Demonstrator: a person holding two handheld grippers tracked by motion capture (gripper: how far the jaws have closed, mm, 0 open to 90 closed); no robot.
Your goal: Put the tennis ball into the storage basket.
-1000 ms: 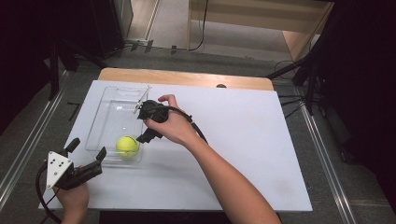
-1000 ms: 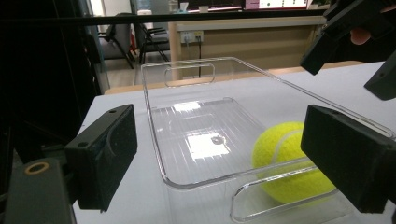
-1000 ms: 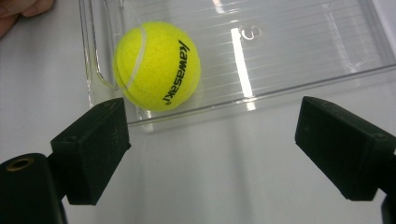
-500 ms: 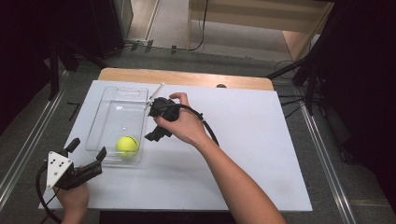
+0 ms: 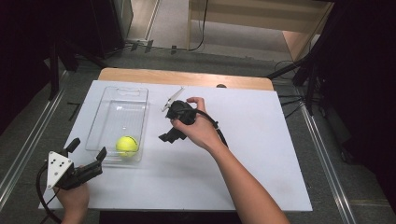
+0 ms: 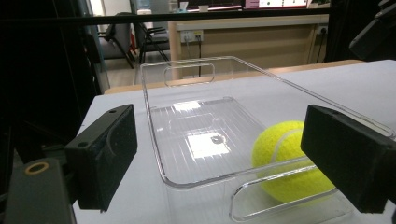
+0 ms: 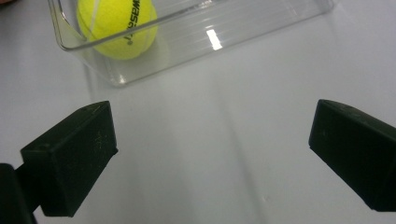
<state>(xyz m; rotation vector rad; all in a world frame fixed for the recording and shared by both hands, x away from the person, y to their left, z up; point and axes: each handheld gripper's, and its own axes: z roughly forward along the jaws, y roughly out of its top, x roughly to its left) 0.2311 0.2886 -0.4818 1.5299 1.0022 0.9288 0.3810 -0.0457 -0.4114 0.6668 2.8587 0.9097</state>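
A yellow tennis ball (image 5: 126, 145) lies in the near end of a clear plastic bin (image 5: 119, 89) on the white table top (image 5: 261, 154). My right gripper (image 5: 168, 137) hovers just right of the bin, pointing down at the table. Its jaws have just been opening, and they stand open with nothing between them. In the right gripper view the right gripper (image 7: 212, 149) frames bare table, with the ball (image 7: 119, 23) and the bin (image 7: 233, 32) beyond. My left gripper (image 5: 88, 148) rests open at the near left corner, aimed at the bin (image 6: 187, 65) and the ball (image 6: 285, 158).
The white top sits on a wooden table (image 5: 187, 77) whose far edge shows behind the bin. Dark stands and cables (image 5: 303, 74) ring the table on the floor. Bare white surface stretches to the right of my right hand.
My right gripper has drawn back from over the ball in the bin to the right, onto the open table. The ball stays in the bin. My left gripper has kept still.
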